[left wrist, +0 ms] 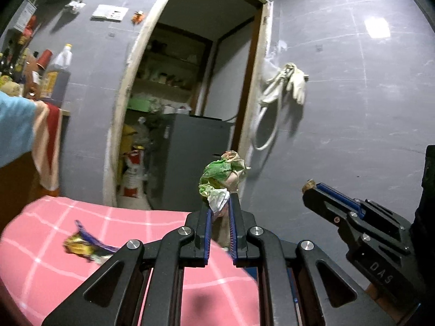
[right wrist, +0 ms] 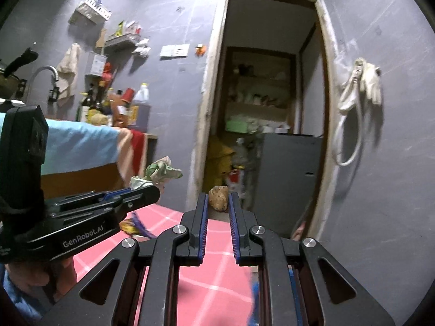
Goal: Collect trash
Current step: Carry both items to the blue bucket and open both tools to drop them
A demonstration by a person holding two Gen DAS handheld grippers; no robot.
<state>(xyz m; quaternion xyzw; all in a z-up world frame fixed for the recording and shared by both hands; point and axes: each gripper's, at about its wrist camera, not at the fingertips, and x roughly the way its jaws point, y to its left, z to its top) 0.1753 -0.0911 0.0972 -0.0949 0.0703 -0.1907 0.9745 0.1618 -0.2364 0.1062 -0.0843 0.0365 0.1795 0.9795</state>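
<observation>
**Both grippers raised with trash, facing a doorway in a grey wall**

The left gripper [left wrist: 219, 203] is closed to a narrow gap on a crumpled green-and-white wrapper [left wrist: 223, 175], which bulges above the fingertips. In the right wrist view the same wrapper [right wrist: 160, 172] projects from the left gripper [right wrist: 146, 187], seen side-on at left. The right gripper [right wrist: 218, 198] is clamped on a small brown lump [right wrist: 218, 194], held between its blue-lined pads near the tips; in the left wrist view only a corner of the lump [left wrist: 308, 184] shows at the tip of the right gripper [left wrist: 312, 190]. What the lump is cannot be told.

Below both tools lies a pink checked cloth [left wrist: 49, 258]. On it rests a yellow-and-purple snack wrapper [left wrist: 84, 244], well apart from either gripper. Ahead stands an open doorway [right wrist: 272, 108] leading to shelves and a grey cabinet [right wrist: 288, 176]. A pair of pale gloves [left wrist: 295, 81] and a white hose [left wrist: 267, 125] hang on the wall right of the door. At left, a counter edge carries a red-striped towel [left wrist: 47, 144] and bottles [right wrist: 92, 103]; a tap [right wrist: 44, 73] is beyond.
</observation>
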